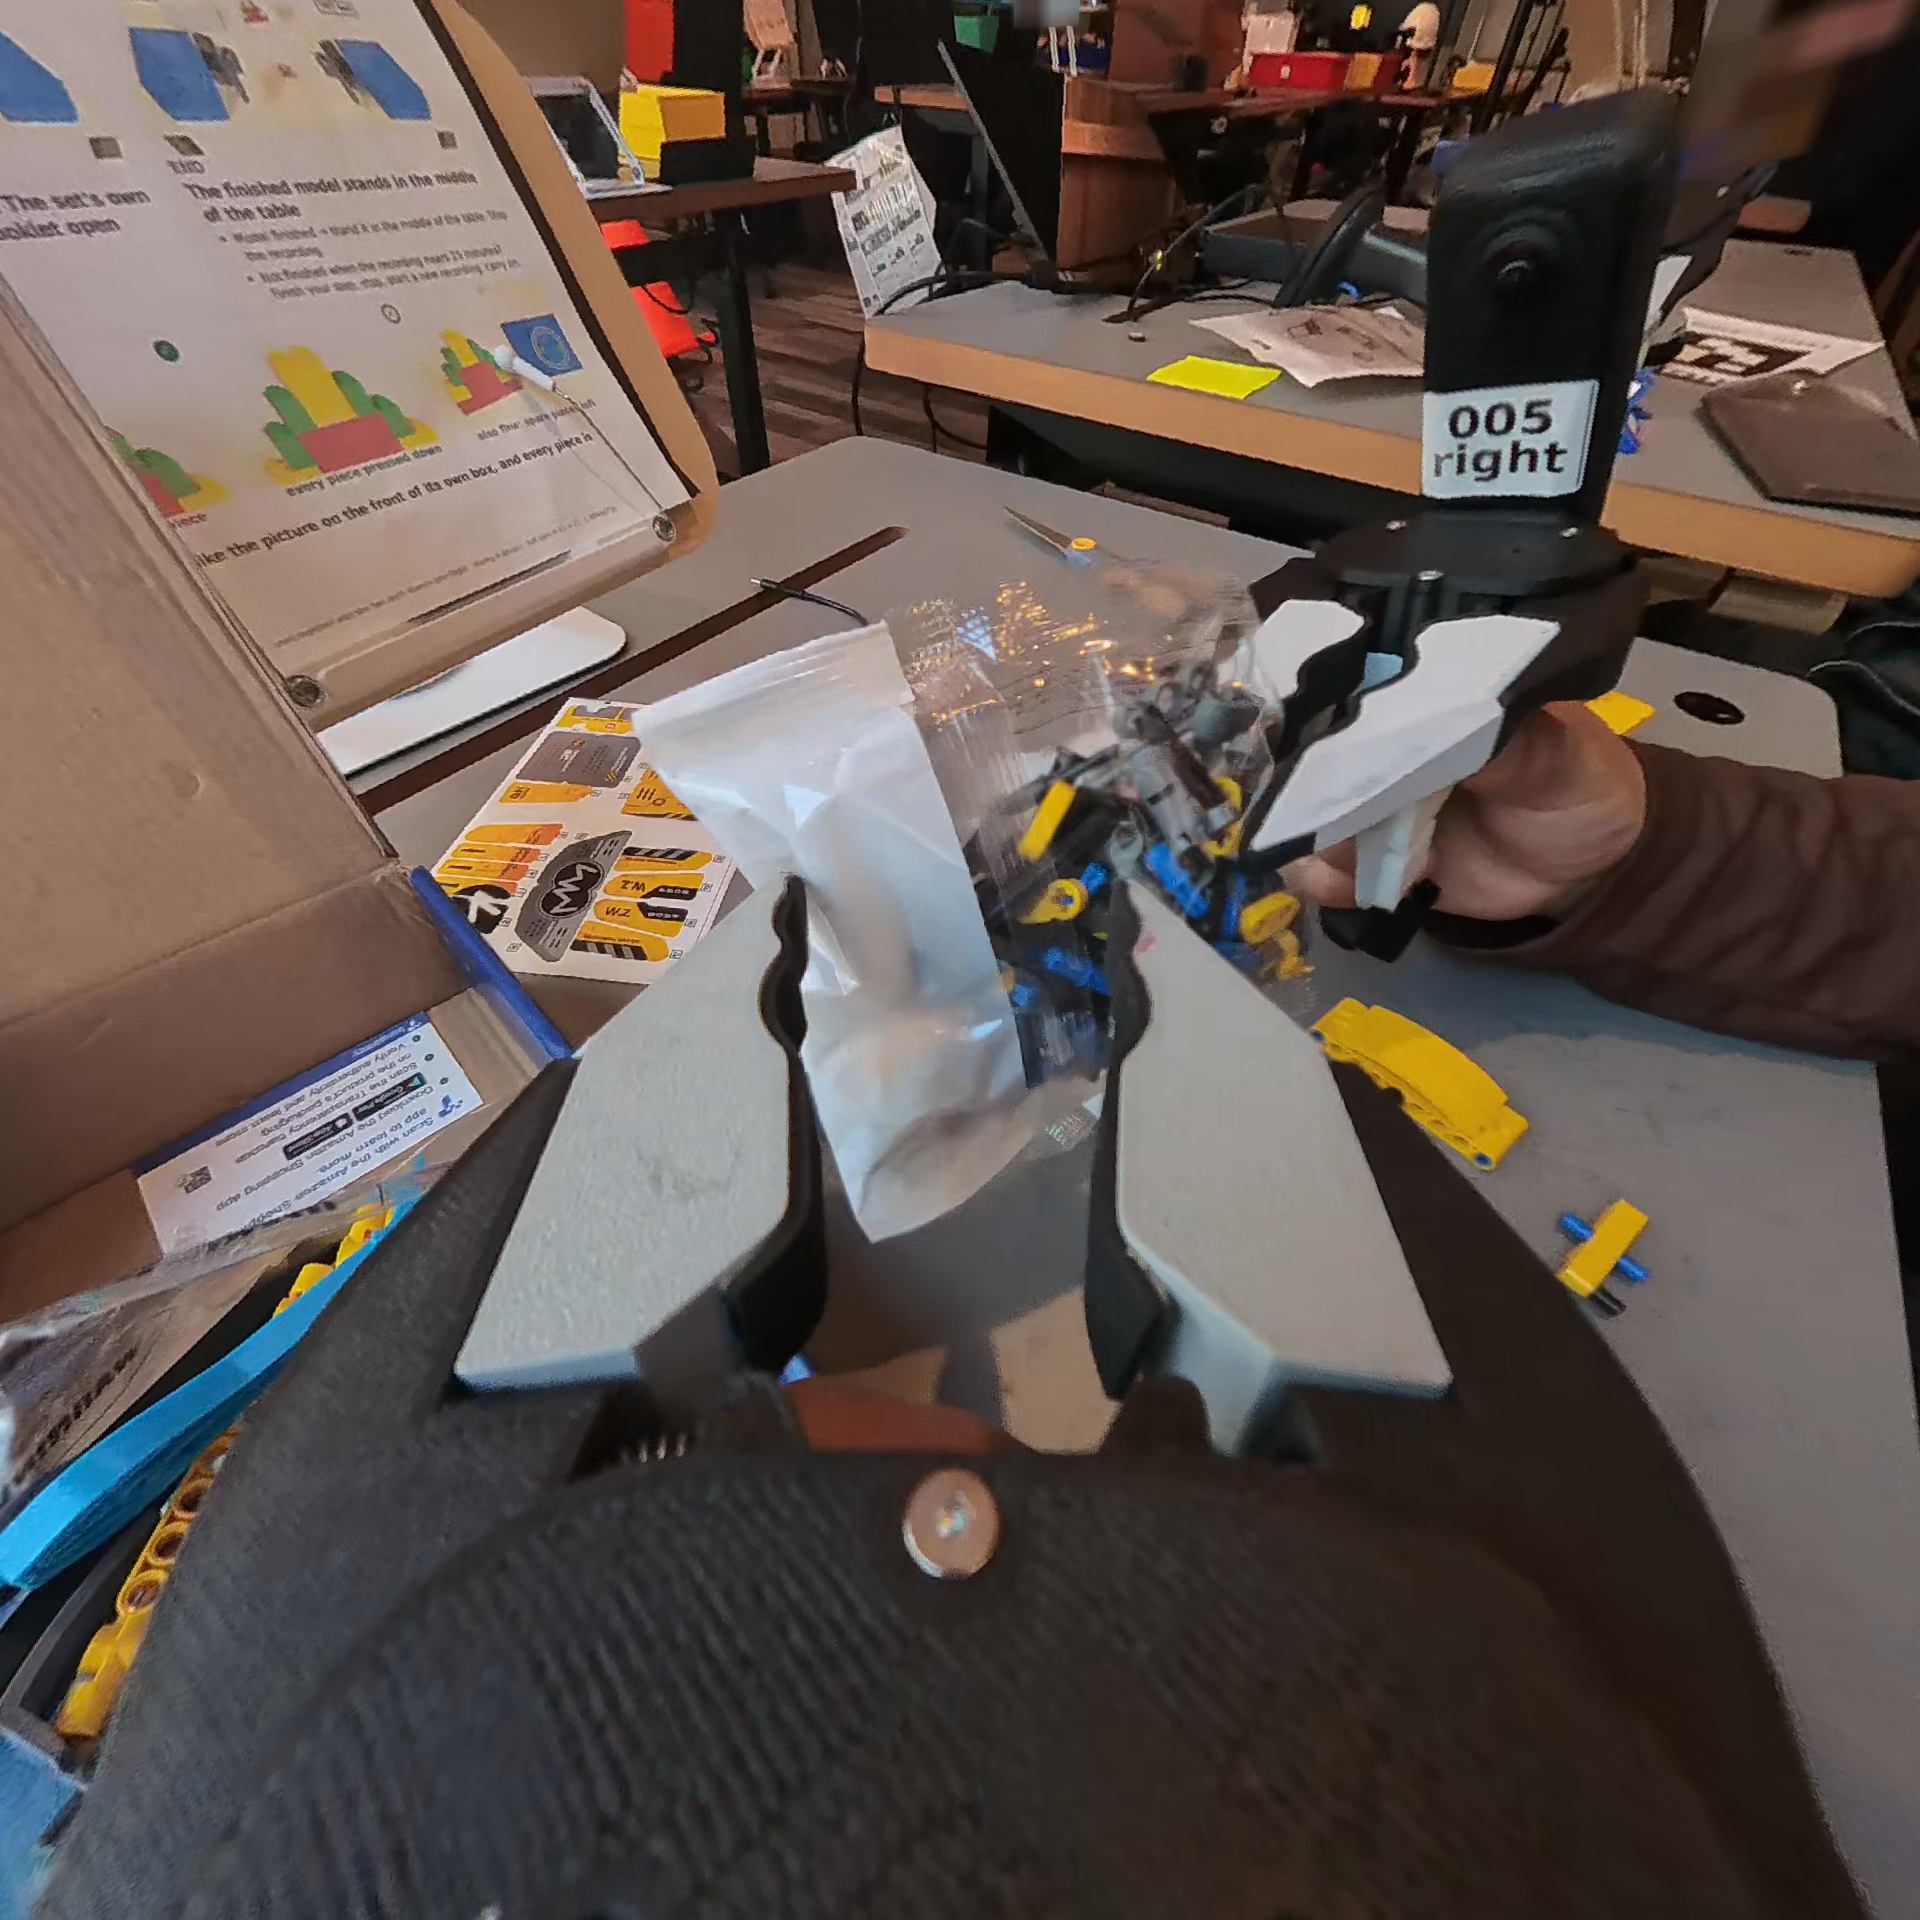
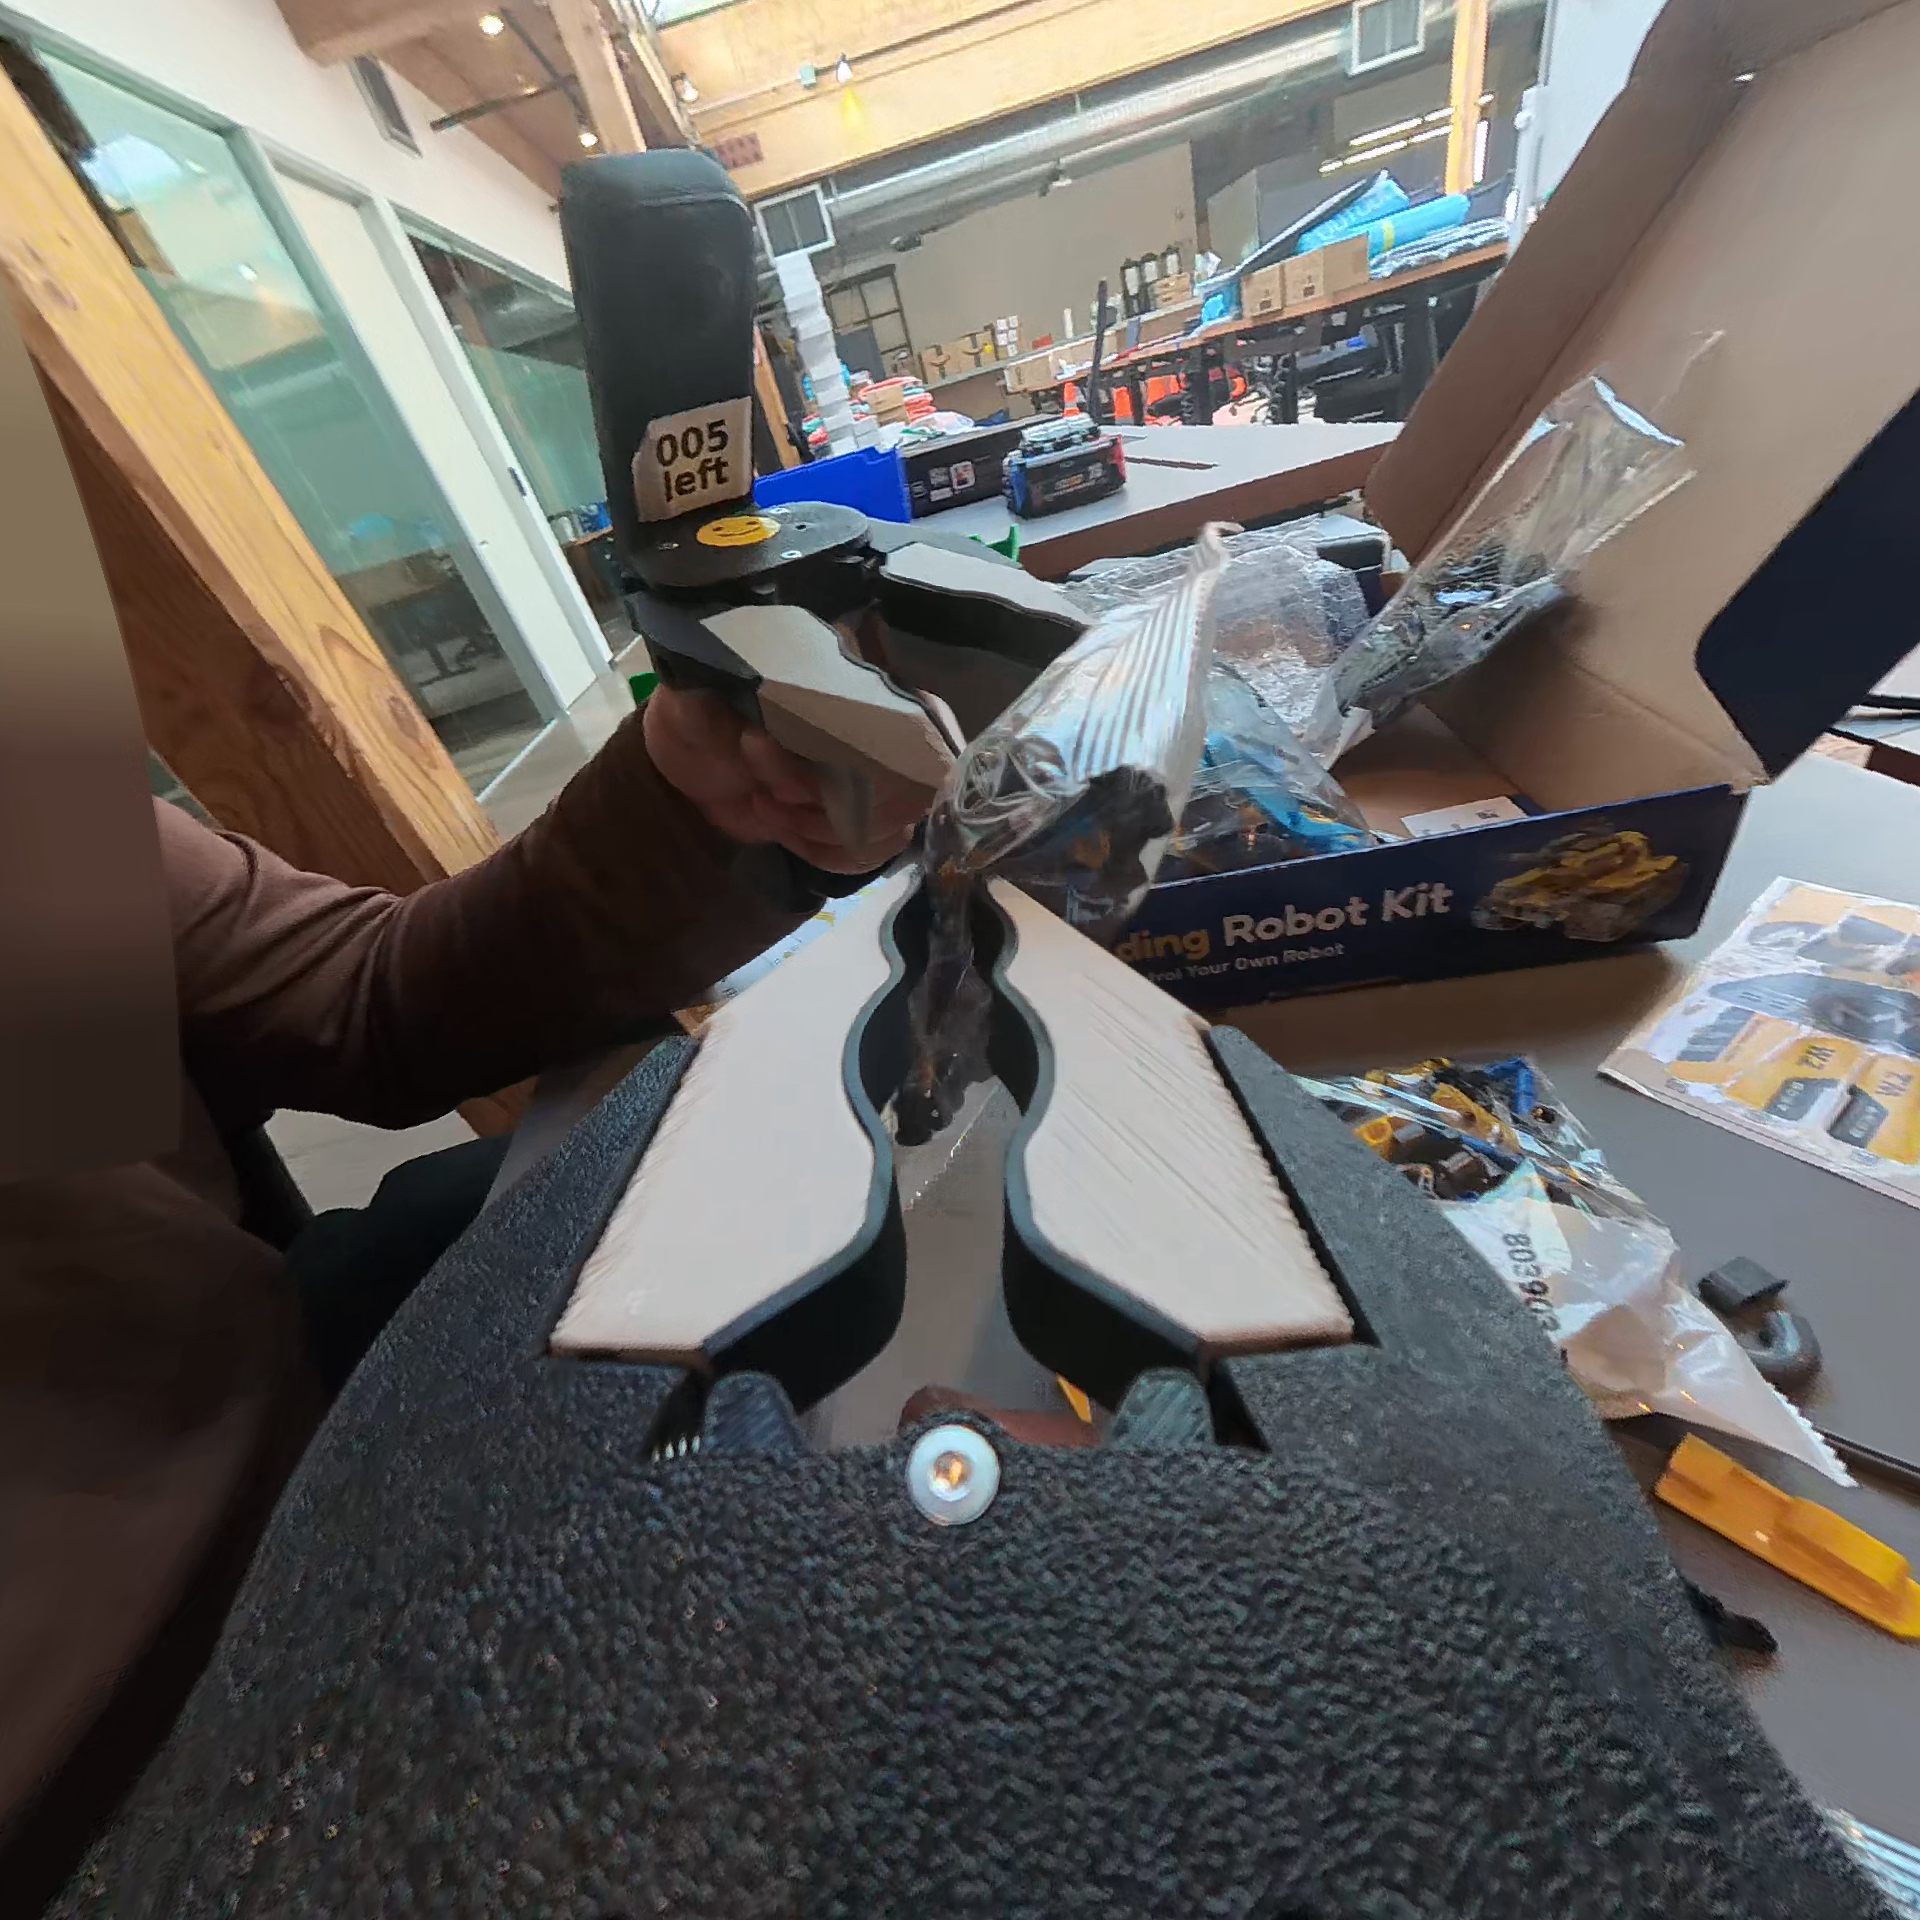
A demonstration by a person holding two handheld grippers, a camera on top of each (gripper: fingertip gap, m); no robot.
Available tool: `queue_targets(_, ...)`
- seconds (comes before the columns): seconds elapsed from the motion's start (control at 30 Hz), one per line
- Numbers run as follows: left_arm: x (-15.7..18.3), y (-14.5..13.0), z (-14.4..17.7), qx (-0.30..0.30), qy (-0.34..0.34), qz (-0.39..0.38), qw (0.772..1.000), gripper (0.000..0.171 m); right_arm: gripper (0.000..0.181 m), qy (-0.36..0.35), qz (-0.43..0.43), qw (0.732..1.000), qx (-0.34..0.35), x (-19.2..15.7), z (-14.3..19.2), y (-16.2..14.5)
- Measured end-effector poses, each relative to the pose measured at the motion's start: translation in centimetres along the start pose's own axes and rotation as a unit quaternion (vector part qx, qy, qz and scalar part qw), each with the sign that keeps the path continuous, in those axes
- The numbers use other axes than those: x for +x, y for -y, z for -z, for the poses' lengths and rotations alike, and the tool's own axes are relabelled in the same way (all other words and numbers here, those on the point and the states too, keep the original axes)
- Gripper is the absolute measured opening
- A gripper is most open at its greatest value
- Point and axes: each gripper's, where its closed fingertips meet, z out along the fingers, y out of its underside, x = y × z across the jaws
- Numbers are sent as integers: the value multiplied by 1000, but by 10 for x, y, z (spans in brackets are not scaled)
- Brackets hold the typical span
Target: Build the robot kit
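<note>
Jaws of right gripper pinching parts bag, left gripper spread around it

You are sitting in a workshop: glass partitions lining the left of the frame, ceiling lights glowing above, cluttered long tables stretching behind.

In the left wrist view a bag of parts hangs mid-frame between the left gripper below and the right gripper at its right. A cardboard box fills the left, a sticker sheet beside it on the table.
</note>
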Motion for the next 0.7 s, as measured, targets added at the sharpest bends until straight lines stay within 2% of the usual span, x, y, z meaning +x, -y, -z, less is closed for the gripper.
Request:
queue_targets(0.2,3,-4,-5,-5,-9,0,1000,53,6,-2,24,1000,-17,-3,0,-3)
queue_targets(0.3,1,1,-2,5,-3,4,1000,53,6,-25,59,997,-30,-1,0,-4)
queue_targets(0.43,-3,8,1,25,11,-3,1000,44,6,-54,103,993,-36,-1,1,-1)
queue_targets(0.47,-4,6,1,22,16,-7,1000,39,6,-60,113,991,-38,-1,1,-1)
queue_targets(0.6,0,-8,-8,-8,11,-38,999,4,6,-31,135,989,-49,-16,-5,-6)
queue_targets(0.7,5,-14,-13,-19,1,-47,999,0,6,-35,156,985,-67,-19,-10,-13)
